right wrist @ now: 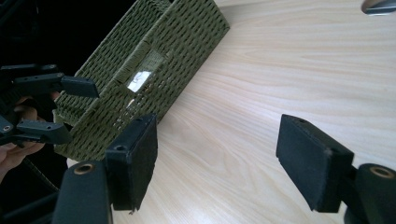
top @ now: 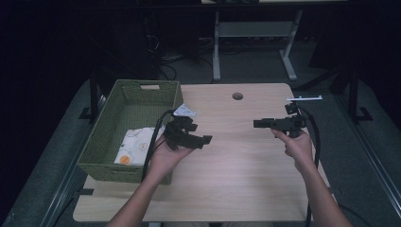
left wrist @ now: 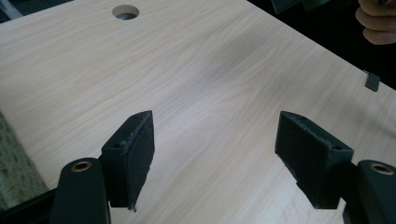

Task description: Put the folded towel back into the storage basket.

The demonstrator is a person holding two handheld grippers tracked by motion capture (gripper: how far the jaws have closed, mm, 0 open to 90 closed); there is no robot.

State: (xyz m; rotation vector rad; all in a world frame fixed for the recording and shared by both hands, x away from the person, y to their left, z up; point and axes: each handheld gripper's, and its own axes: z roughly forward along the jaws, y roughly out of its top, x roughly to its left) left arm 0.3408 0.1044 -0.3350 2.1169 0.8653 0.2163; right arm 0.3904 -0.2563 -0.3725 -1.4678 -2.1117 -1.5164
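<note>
Both jaws stand apart with nothing between them: the left hand-held gripper (top: 206,139) hovers near the counter's (top: 246,161) left edge, just beside the green woven basket (top: 101,142) holding a patterned cloth (top: 135,144); the right hand-held gripper (top: 257,124) hovers released near the right edge.

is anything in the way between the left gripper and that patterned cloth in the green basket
Only the basket's own woven wall. The left gripper hangs open over bare tabletop just right of the basket, jaws pointing away from it. The cloth lies on the basket floor, so the gripper must come over the rim.
</note>
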